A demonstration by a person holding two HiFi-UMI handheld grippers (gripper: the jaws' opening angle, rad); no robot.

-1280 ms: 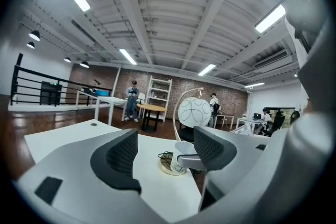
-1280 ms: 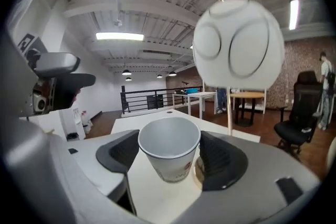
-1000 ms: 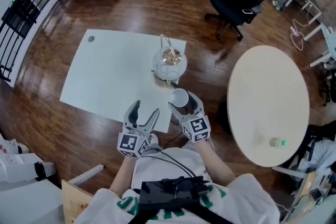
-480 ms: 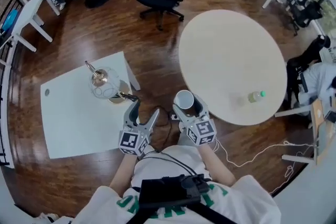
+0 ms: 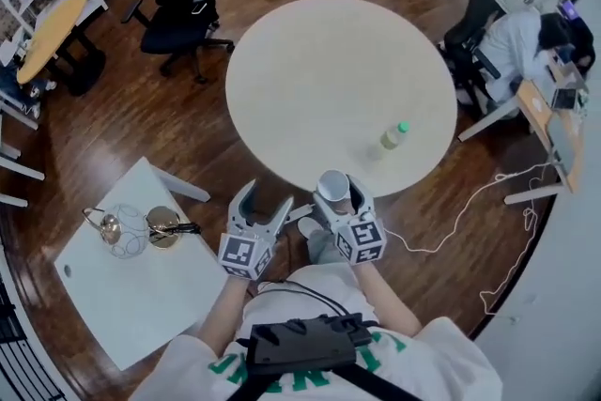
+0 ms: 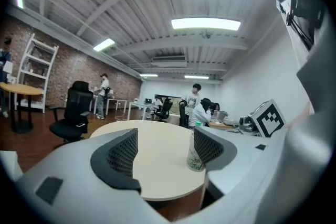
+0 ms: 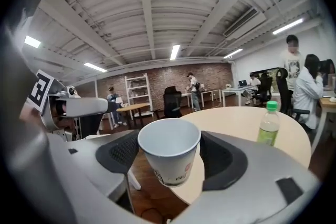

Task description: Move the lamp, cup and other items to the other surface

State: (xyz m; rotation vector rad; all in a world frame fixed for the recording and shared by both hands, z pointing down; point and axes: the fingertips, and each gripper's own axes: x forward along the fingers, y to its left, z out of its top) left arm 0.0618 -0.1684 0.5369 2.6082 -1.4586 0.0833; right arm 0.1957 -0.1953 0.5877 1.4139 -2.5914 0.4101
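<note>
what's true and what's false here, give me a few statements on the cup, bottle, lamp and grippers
1. The right gripper holds the cup. True.
2. The left gripper grips the bottle. False: its jaws stand apart with nothing between them, and the bottle stands on the round table.
3. The lamp is on the round table. False: it sits on the white table.
4. The bottle has a green cap. True.
</note>
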